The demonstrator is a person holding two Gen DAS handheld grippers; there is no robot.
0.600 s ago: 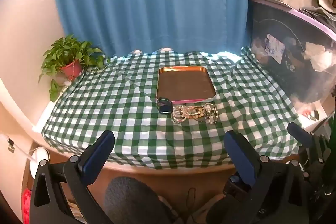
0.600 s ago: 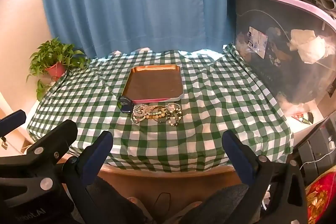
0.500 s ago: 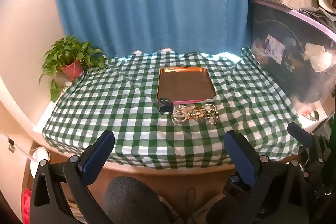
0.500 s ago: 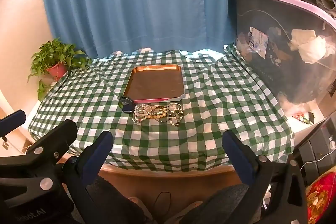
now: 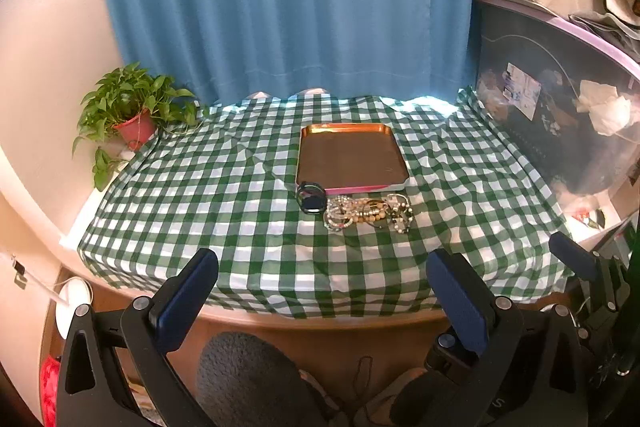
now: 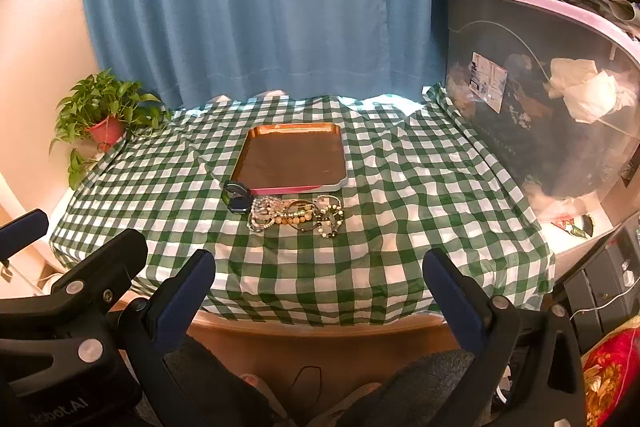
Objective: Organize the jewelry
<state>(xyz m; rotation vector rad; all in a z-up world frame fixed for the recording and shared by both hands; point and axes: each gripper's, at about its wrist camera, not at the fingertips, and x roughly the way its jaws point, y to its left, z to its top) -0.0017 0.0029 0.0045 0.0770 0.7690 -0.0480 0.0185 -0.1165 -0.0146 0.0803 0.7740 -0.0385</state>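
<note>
Beaded jewelry (image 5: 366, 211) beside tray's (image 5: 347, 127) front edge

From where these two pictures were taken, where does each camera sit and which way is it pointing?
Left wrist: on the left gripper, angled down at the table; its open fingers and the right gripper's tip show.
Right wrist: on the right gripper, same slant; open fingers, left gripper beside.
Shared: copper tray, bracelets, smartwatch, potted plant.

Got both grippers tilted down right now, side by side. My left gripper (image 5: 322, 281) has its jaws spread wide with nothing between them, and the right gripper (image 6: 318, 279) is gaping just as wide, also holding nothing.
</note>
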